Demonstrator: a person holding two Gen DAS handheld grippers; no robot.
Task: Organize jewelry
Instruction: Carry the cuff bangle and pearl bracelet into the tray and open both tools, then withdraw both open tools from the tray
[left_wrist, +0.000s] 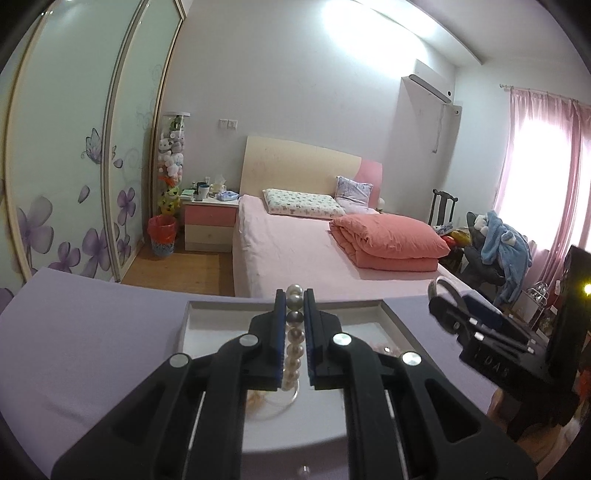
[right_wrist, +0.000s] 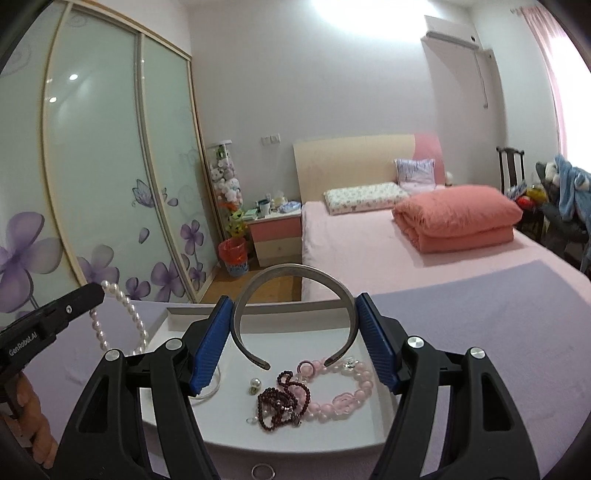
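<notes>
My left gripper (left_wrist: 294, 301) is shut on a pearl bracelet (left_wrist: 293, 343) and holds it above the white tray (left_wrist: 192, 325); the bracelet also shows hanging at the left of the right wrist view (right_wrist: 122, 317). My right gripper (right_wrist: 295, 306) is shut on a grey open bangle (right_wrist: 295, 280), held over the tray (right_wrist: 166, 332). In the tray lie a pink bead bracelet (right_wrist: 343, 391), a dark red bead string (right_wrist: 284, 402) and a pearl earring (right_wrist: 255, 384). A silver ring (right_wrist: 263, 471) lies on the lilac cloth in front of the tray.
The tray sits on a lilac cloth (left_wrist: 92, 332) over a table. Behind are a pink bed (left_wrist: 295, 243) with a folded quilt, a nightstand (left_wrist: 210, 221), a sliding wardrobe (right_wrist: 110, 184) and a chair with clothes (left_wrist: 495, 247).
</notes>
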